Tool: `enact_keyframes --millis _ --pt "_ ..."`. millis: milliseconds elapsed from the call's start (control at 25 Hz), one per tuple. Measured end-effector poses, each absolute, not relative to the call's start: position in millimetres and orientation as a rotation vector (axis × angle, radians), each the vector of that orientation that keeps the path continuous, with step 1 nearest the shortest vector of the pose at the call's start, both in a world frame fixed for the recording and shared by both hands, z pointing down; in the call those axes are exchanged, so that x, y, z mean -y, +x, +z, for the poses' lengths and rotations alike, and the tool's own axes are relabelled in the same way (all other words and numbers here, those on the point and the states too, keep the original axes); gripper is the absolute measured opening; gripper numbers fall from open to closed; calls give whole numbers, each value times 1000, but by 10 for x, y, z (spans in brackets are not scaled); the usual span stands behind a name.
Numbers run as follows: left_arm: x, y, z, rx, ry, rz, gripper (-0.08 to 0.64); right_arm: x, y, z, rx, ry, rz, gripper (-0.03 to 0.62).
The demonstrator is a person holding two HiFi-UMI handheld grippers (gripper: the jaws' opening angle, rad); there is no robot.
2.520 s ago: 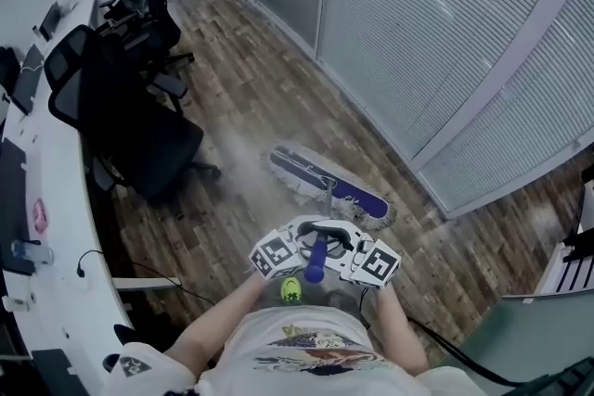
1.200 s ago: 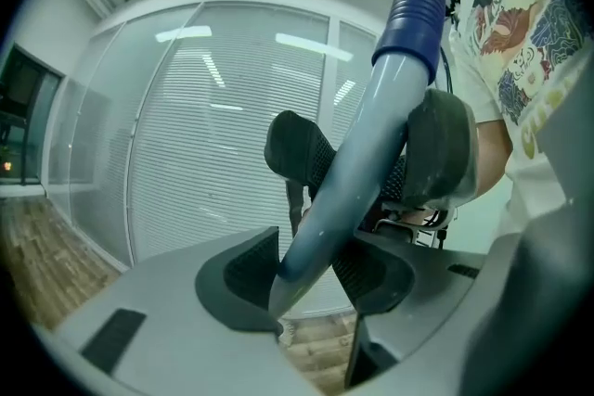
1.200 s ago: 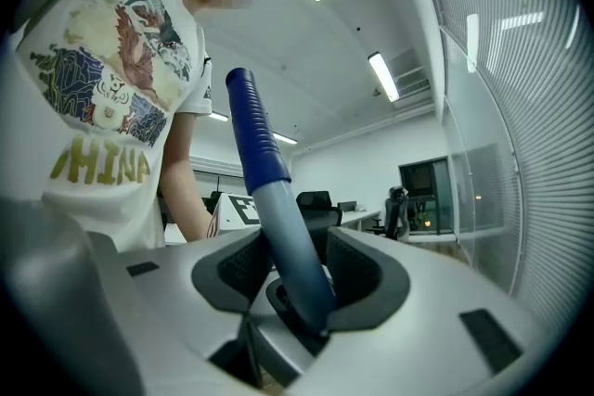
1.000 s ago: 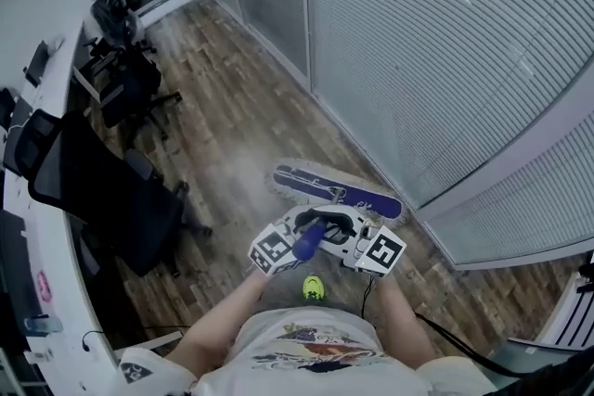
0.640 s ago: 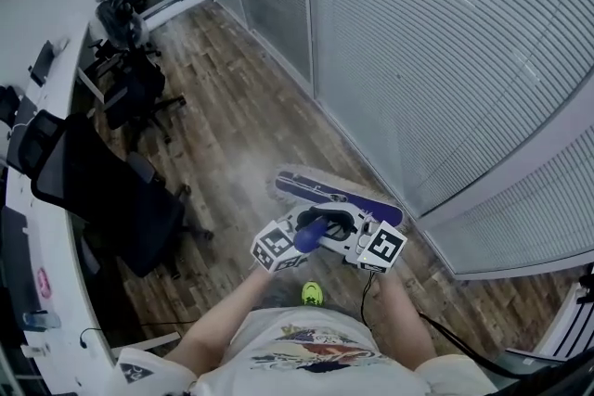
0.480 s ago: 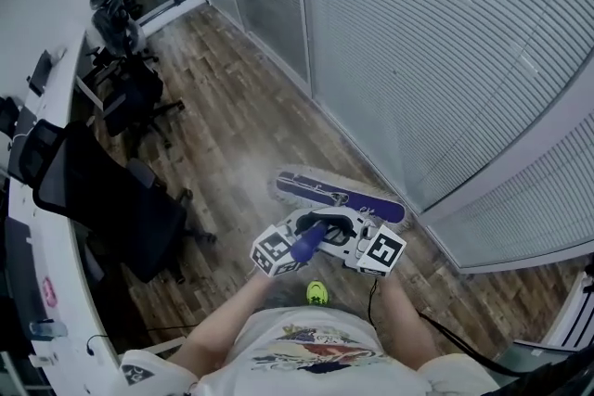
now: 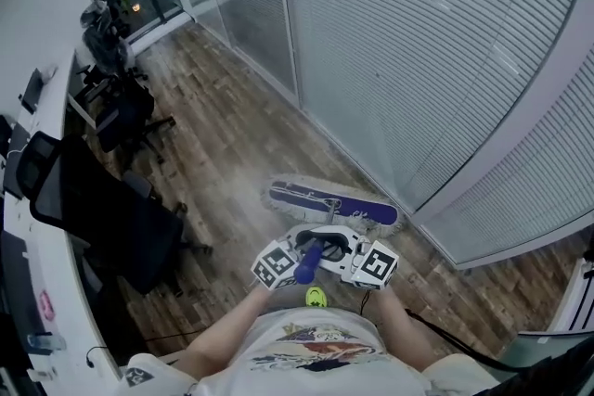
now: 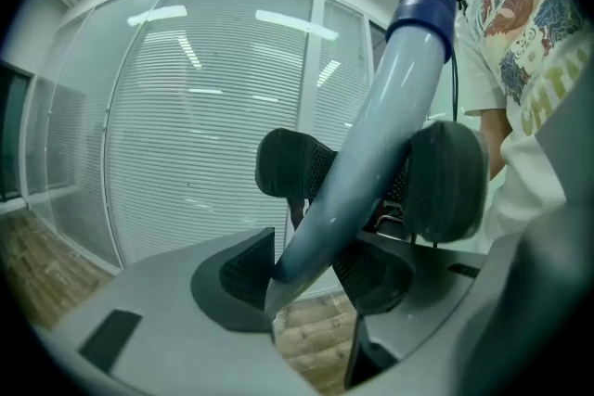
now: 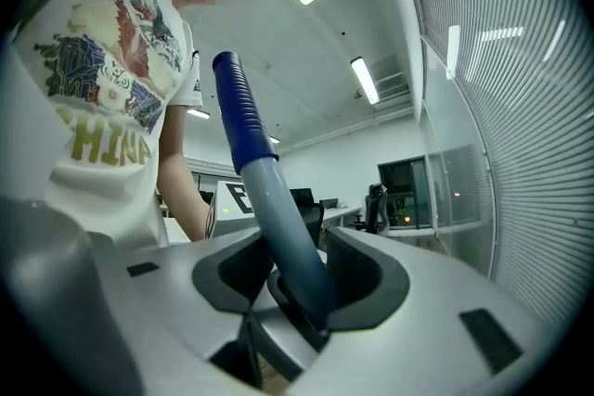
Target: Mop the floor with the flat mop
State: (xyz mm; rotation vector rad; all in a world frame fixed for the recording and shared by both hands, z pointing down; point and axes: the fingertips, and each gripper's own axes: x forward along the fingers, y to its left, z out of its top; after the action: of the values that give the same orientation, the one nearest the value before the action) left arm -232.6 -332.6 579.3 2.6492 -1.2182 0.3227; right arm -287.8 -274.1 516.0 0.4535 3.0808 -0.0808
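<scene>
The flat mop's purple head lies on the wooden floor close to the glass wall. Its grey-blue handle rises toward me and ends in a blue ribbed grip. My left gripper and right gripper face each other and are both shut on the handle just below that grip. In the left gripper view the handle crosses slantwise between the jaws of the left gripper. In the right gripper view the handle stands between the dark pads of the right gripper.
A glass wall with blinds runs along the right of the mop. A black office chair stands to the left beside a white desk, with more chairs further back. A black cable trails at the lower right.
Both grippers and the mop head have slid a little lower in the head view, toward my body. Both grips on the handle look the same.
</scene>
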Motion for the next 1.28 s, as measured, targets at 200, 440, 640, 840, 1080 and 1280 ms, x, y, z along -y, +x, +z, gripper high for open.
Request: enact_keyframes --millis 200,440,640,840,1080,1280 --pt "2778 -2275 5907 1257 2608 310 173 2127 -2843 5327 -3145 558 -45 179" --pt "2026 -2082 5997 1258 2622 338 179 1378 -2656 5422 -3158 568 -99 187" --pt "1231 -1904 6076 1264 2616 319 185 577 -2482 5505 -3174 581 -117 194" --pt "444 -1622 6162 1265 2623 288 193 -211 -2207 5622 -3204 574 -126 196" --pt "-286 -1213 6267 1244 2633 298 212 -929 -1808 5734 -3226 540 -166 204" --pt "-701 -1023 6261 1247 2620 293 212 -1342 -1615 5710 -3230 549 -184 204"
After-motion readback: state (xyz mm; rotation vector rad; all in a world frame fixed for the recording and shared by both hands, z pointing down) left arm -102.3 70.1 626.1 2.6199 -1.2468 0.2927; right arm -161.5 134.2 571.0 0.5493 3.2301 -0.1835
